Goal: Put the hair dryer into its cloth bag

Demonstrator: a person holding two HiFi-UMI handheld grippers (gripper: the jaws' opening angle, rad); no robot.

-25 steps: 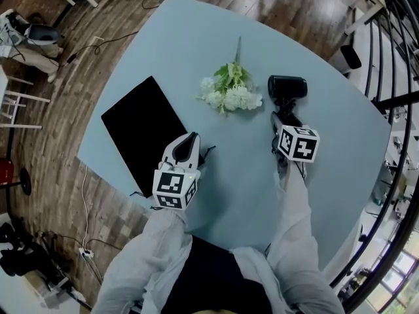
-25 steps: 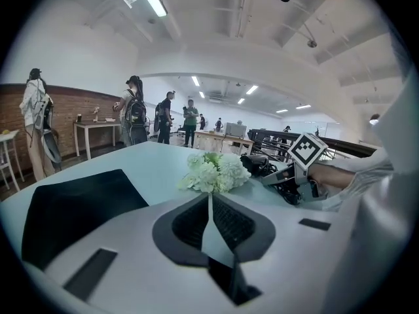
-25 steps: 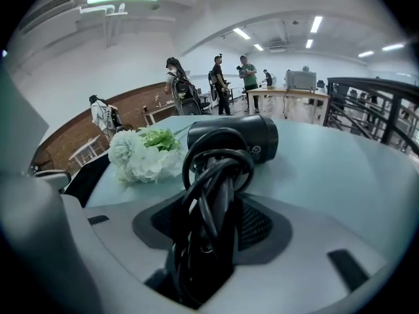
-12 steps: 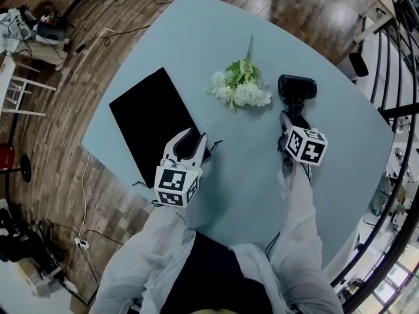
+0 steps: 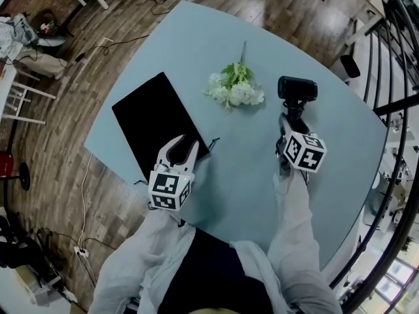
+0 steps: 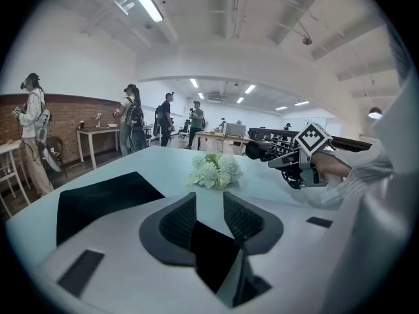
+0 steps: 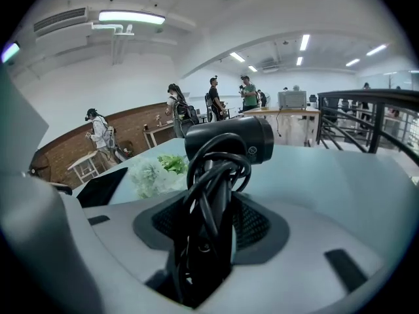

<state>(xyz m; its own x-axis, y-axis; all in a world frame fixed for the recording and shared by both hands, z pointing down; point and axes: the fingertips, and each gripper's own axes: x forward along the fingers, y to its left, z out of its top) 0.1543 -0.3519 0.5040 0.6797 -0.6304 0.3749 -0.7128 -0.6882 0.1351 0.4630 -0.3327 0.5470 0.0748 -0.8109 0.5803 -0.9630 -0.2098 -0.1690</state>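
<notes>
The black hair dryer has its cord wound around the handle, and my right gripper is shut on that handle. In the right gripper view the dryer stands upright between the pads. The black cloth bag lies flat on the left of the table. My left gripper is at the bag's near right corner. Its jaws have just been opening and stand apart. In the left gripper view the bag's dark corner lies between the jaws, and the pads do not press on it.
A bunch of white artificial flowers lies between the bag and the dryer on the light blue table. A black railing runs past the table's right side. Several people stand far off in the room.
The left gripper's jaws have spread from shut to open at the bag's corner. The right gripper keeps its hold on the dryer and has lifted it slightly.
</notes>
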